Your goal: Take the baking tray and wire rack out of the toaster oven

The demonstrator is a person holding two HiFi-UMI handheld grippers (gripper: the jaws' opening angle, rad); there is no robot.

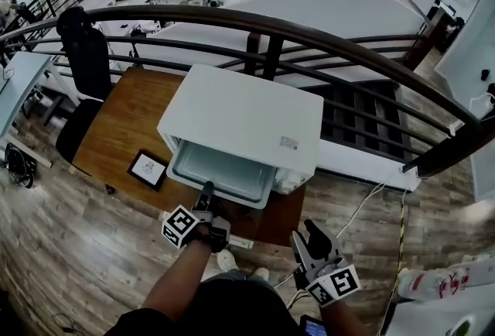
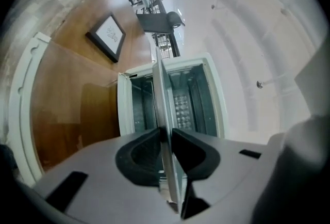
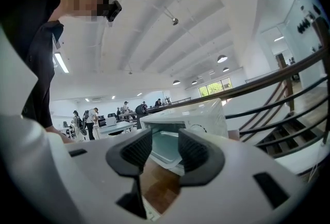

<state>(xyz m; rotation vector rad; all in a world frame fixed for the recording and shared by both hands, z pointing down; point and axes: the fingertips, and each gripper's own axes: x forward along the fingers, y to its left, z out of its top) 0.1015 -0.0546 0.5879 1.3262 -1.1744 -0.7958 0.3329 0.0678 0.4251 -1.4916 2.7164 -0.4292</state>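
1. Head view shows the left gripper held level at the mouth of the toaster oven. Its jaws are clamped on the front rim of the baking tray, probably so that the tray slides out flat.
2. The right gripper hangs just in front, jaws apart and empty, perhaps for the wire rack, which I cannot make out.
3. A framed card lies near on the wooden table. The railing behind blocks nothing.

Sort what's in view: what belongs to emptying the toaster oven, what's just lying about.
Job: toaster oven, baking tray clamped in the left gripper.
Lying about: framed card on the table, black chair.
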